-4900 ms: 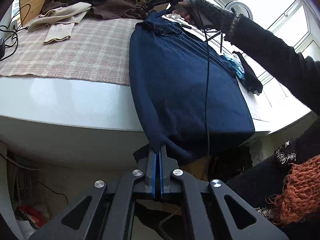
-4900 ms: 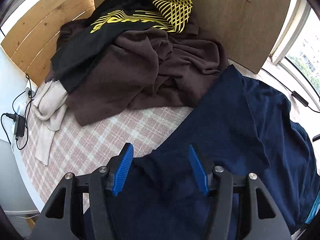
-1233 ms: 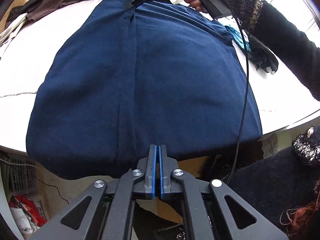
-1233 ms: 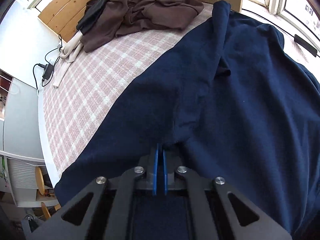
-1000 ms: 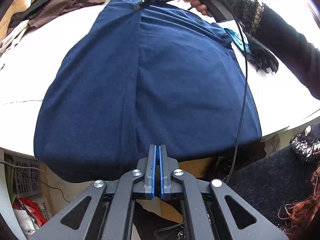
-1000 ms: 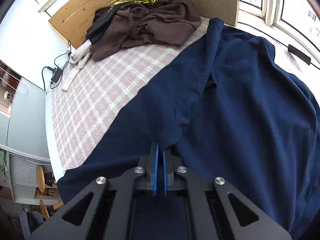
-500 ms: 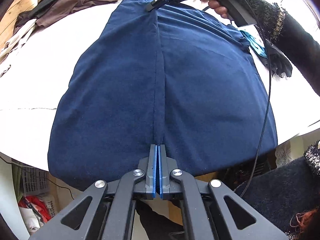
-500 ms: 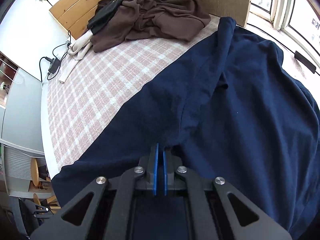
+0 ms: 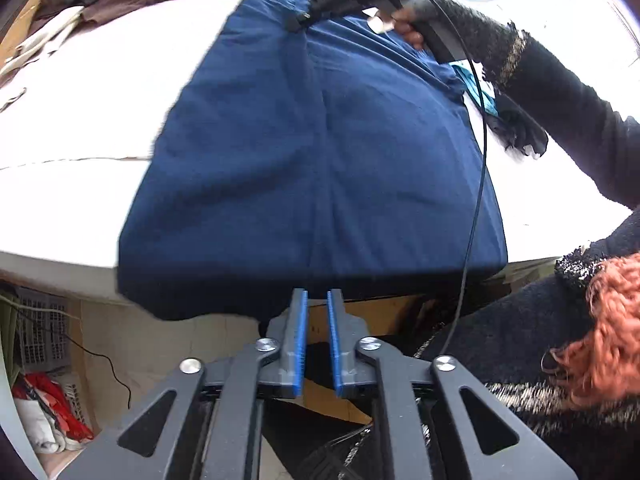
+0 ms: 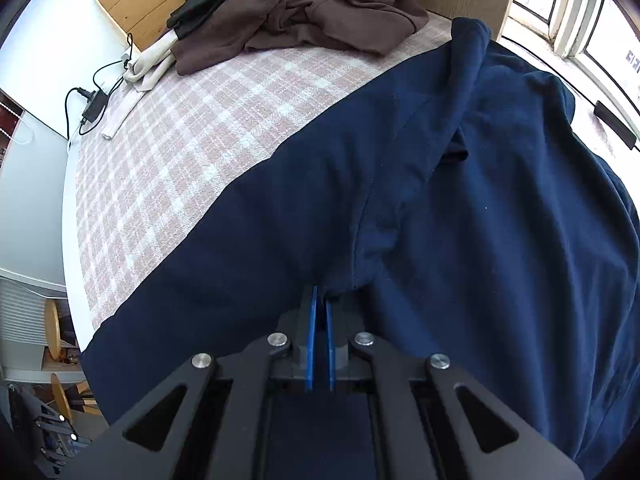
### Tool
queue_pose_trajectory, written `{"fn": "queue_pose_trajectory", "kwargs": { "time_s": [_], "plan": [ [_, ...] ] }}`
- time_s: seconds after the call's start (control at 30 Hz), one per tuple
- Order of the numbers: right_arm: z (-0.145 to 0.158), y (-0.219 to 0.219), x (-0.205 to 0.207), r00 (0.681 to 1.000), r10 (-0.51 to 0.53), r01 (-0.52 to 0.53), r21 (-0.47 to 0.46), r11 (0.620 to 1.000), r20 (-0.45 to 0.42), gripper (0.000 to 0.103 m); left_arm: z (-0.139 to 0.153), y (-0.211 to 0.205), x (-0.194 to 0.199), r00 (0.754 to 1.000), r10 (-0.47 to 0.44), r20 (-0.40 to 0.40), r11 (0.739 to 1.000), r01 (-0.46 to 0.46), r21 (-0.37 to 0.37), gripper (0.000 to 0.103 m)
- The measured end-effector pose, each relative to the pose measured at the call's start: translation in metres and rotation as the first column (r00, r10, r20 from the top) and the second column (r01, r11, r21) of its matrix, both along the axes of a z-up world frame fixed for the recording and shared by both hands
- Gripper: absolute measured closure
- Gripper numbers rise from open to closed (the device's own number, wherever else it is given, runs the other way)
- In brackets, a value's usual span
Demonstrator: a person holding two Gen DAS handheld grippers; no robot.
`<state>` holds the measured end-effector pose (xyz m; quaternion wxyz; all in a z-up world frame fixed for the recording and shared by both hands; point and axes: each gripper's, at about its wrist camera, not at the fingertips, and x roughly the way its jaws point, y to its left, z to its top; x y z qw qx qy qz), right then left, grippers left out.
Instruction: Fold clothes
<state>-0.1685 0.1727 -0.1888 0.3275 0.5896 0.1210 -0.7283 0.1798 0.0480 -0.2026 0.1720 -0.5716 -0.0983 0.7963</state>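
Checked cloth (image 10: 168, 168) covers your table, with the navy sweatshirt (image 9: 320, 152) spread flat, its near hem hanging off the edge. Your left gripper (image 9: 317, 300) is opening just off that hem, nothing between its jaws. Only the right view shows your right gripper (image 10: 319, 300) clamped on a navy fold, brown clothes (image 10: 304, 12) heaped far left.

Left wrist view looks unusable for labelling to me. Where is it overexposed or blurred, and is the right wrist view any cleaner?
Left wrist view: the table around the navy garment is blown out to plain white and the edges are smeared by motion. Right wrist view: sharper and evenly lit, the plaid cloth clearly textured; only the window glares. Both bend strongly at the rim.
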Motion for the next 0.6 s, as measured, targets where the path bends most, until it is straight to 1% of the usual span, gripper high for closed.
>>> {"fn": "queue_pose_trajectory", "kwargs": {
  "time_s": [0.03, 0.13, 0.17, 0.2, 0.27, 0.3, 0.43, 0.53, 0.57, 0.6],
  "plan": [
    [0.000, 0.000, 0.000, 1.000, 0.002, -0.002, 0.003, 1.000, 0.004, 0.098, 0.001, -0.015, 0.005, 0.999, 0.039, -0.009, 0.999, -0.039, -0.034, 0.080],
    [0.006, 0.002, 0.004, 1.000, -0.004, 0.004, 0.020, 1.000, -0.001, 0.095, -0.012, -0.057, 0.009, 0.994, 0.110, 0.002, 0.991, -0.109, -0.078, 0.079],
    [0.009, 0.004, 0.007, 1.000, -0.010, 0.010, 0.019, 1.000, -0.005, 0.095, -0.016, -0.071, 0.010, 0.991, 0.132, 0.004, 0.987, -0.131, -0.093, 0.076],
    [0.014, 0.006, 0.011, 1.000, -0.020, 0.020, 0.016, 1.000, -0.006, 0.095, -0.022, -0.078, 0.007, 0.993, 0.120, 0.004, 0.988, -0.119, -0.101, 0.072],
    [0.022, 0.011, 0.023, 0.999, -0.037, 0.037, 0.008, 0.999, 0.003, 0.095, -0.035, -0.088, 0.001, 0.997, 0.076, 0.003, 0.990, -0.075, -0.119, 0.068],
    [0.026, 0.012, 0.032, 0.999, -0.038, 0.038, 0.001, 0.999, 0.009, 0.095, -0.042, -0.092, -0.003, 0.998, 0.057, 0.005, 0.991, -0.056, -0.122, 0.068],
    [0.034, 0.016, 0.072, 0.999, -0.037, 0.036, 0.001, 0.999, 0.023, 0.095, -0.062, -0.099, -0.012, 1.000, -0.021, 0.003, 0.999, 0.021, -0.043, 0.068],
    [0.030, 0.017, 0.101, 0.997, -0.056, 0.055, 0.012, 0.998, 0.044, 0.094, -0.071, -0.094, -0.017, 0.996, -0.092, -0.017, 0.996, 0.092, 0.008, 0.067],
    [0.028, 0.017, 0.109, 0.997, -0.066, 0.065, 0.018, 0.998, 0.051, 0.094, -0.073, -0.093, -0.018, 0.993, -0.113, -0.030, 0.993, 0.113, 0.027, 0.069],
    [0.025, 0.017, 0.115, 0.995, -0.081, 0.080, 0.024, 0.997, 0.054, 0.094, -0.074, -0.093, -0.019, 0.991, -0.128, -0.037, 0.990, 0.130, 0.057, 0.074]
  ]
}}
